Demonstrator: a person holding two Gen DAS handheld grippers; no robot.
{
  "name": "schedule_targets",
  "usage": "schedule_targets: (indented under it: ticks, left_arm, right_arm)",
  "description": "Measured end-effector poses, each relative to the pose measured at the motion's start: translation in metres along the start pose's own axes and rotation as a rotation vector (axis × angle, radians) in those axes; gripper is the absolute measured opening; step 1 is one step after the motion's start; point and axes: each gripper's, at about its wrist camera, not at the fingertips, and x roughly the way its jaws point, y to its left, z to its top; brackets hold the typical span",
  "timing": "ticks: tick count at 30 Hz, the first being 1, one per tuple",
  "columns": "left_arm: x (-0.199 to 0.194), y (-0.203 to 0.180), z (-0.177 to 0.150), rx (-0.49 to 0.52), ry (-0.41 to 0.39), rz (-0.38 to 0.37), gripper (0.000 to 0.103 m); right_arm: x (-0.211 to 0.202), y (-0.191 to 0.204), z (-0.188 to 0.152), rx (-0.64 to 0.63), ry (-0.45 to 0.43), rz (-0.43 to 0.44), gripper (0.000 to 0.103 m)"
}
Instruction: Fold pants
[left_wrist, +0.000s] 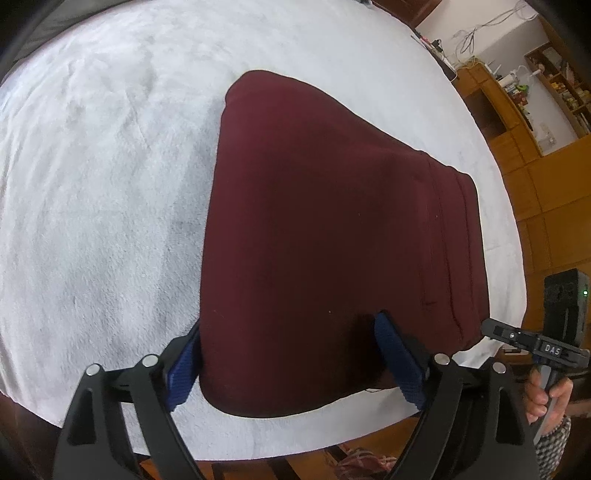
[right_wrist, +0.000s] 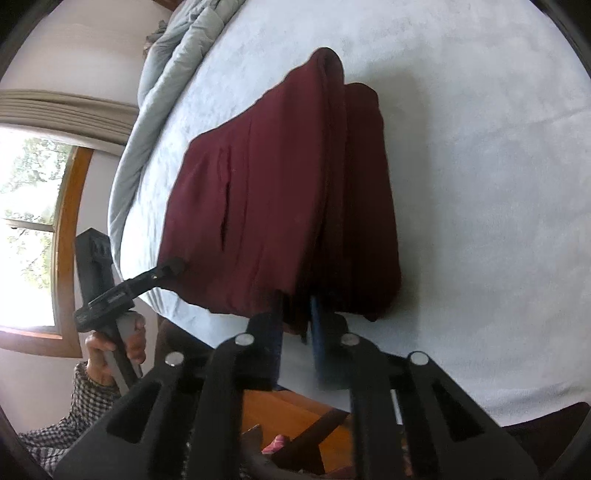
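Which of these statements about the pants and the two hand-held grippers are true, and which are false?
1. The pants are dark red. True.
2. The pants lie on a bare wooden floor. False: they lie on a white blanket.
3. The left hand-held gripper stands wide open. True.
4. The right hand-held gripper is wide open too. False: it is shut on the near edge of the pants.
5. A window shows in the right wrist view. True.

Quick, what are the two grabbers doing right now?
Left gripper: open, jaws either side of the pants.
Right gripper: shut on the pants' edge.
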Motion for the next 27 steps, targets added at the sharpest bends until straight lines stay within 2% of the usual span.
schedule_targets:
  ticks: [4,8,12,13,15,18,19,22,23,26,27]
  left_arm:
    - [-0.001,-0.007,-0.001,0.019,-0.009,-0.006,0.089]
    - [0.010,-0.004,-0.006,0.043,0.001,0.009,0.091]
    - [0.004,-0.001,-0.005,0.019,-0.009,-0.016,0.089]
    - [-0.003,-0.003,-0.005,0.035,-0.022,-0.006,0.089]
    - [-0.017,-0.013,-0.003,0.103,-0.062,0.031,0.089]
    - [-0.027,-0.021,0.001,0.146,-0.073,0.036,0.089]
    - [-0.029,-0.022,0.002,0.154,-0.077,0.037,0.089]
    - [-0.039,-0.026,0.006,0.190,-0.109,0.047,0.089]
    - [-0.042,-0.027,0.008,0.204,-0.126,0.062,0.090]
    - [-0.046,-0.029,0.023,0.232,-0.151,0.094,0.090]
    - [-0.046,-0.030,0.026,0.236,-0.158,0.099,0.091]
  right_arm:
    - [-0.006,0.006,0.000,-0.029,-0.024,-0.031,0.006]
    - [0.010,-0.002,0.002,-0.007,0.006,-0.076,0.006]
    - [0.005,0.004,0.003,-0.023,0.000,-0.051,0.010]
    - [0.002,0.006,0.003,-0.029,-0.002,-0.040,0.014]
    - [-0.008,0.009,0.006,-0.038,-0.024,-0.041,0.032]
    - [-0.025,0.009,0.013,-0.041,-0.069,-0.029,0.044]
    - [-0.029,0.009,0.015,-0.040,-0.078,-0.031,0.052]
    - [-0.037,0.006,0.025,-0.056,-0.106,-0.070,0.064]
    - [-0.037,0.005,0.028,-0.056,-0.112,-0.088,0.071]
    - [-0.032,0.000,0.037,-0.059,-0.115,-0.126,0.082]
    - [-0.027,-0.002,0.040,-0.054,-0.112,-0.132,0.082]
